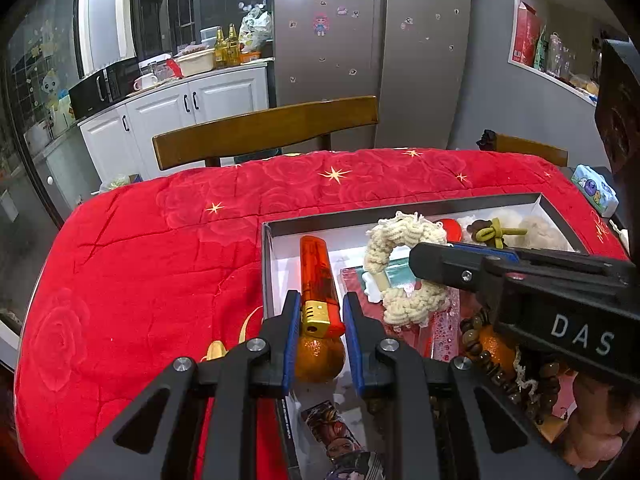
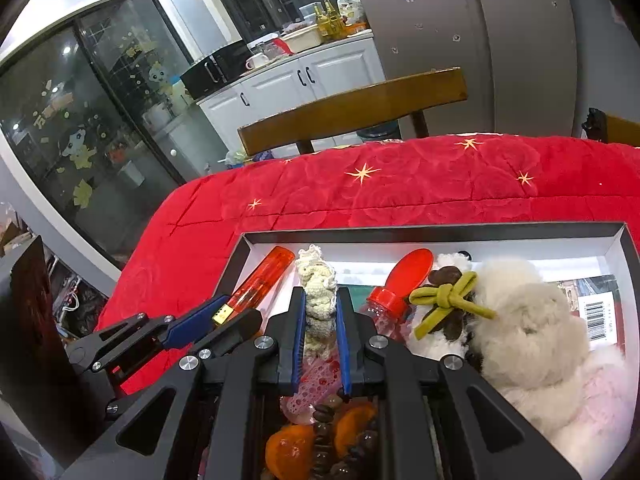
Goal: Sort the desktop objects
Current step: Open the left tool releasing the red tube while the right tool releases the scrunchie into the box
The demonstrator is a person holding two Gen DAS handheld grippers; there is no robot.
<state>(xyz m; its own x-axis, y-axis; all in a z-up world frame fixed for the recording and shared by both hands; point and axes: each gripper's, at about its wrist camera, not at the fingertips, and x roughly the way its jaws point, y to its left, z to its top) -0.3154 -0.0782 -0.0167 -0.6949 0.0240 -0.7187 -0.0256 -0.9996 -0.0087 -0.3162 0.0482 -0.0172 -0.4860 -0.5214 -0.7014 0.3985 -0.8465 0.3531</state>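
Two grippers are working inside the box (image 1: pixel 267 264): the left gripper (image 1: pixel 322 312) is pinching the orange lighter (image 1: pixel 317 280) by the box's left wall, while the right gripper (image 2: pixel 321 320) is clamping the crocheted ring (image 2: pixel 318 300) mid-box. Lifting could snag the ring on neighbouring clutter.

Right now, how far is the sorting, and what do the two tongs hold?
Most items already lie in the box: plush toy, red-capped bottle, bead bracelet. In hand: the right tongs are shut on the cream knitted ring; the left tongs straddle the orange lighter, grip unclear. Left: releasing both. A small printed pack sits outside on the red cloth.
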